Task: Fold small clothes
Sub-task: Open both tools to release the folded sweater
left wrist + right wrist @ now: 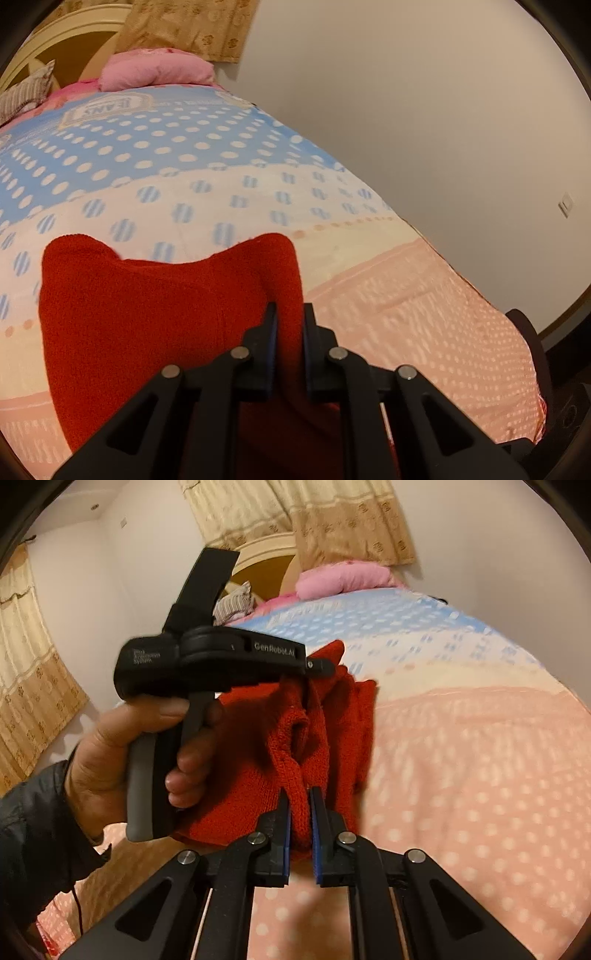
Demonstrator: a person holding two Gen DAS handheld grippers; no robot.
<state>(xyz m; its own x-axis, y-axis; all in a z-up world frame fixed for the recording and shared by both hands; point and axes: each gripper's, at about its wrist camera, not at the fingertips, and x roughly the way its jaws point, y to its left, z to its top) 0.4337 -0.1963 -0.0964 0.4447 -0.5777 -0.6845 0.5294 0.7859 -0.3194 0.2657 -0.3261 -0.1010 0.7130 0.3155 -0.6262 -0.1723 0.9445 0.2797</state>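
Note:
A small red knitted garment [155, 314] hangs lifted above the bed, held between both grippers. In the left wrist view my left gripper [290, 314] is shut on a bunched edge of it, and the cloth spreads out to the left. In the right wrist view my right gripper [300, 797] is shut on a fold of the red garment [295, 738]. The left gripper [321, 666], held by a hand [110, 753] in a dark sleeve, pinches the garment's far upper edge. The cloth hangs crumpled between the two grips.
The bed [424, 325] has a cover with a blue, white and pink dotted print. A pink pillow [155, 70] and a striped cushion [26, 92] lie at its head, below a cream headboard [74, 37]. Curtains [33, 701] hang on the left. A wall [443, 110] runs along the right.

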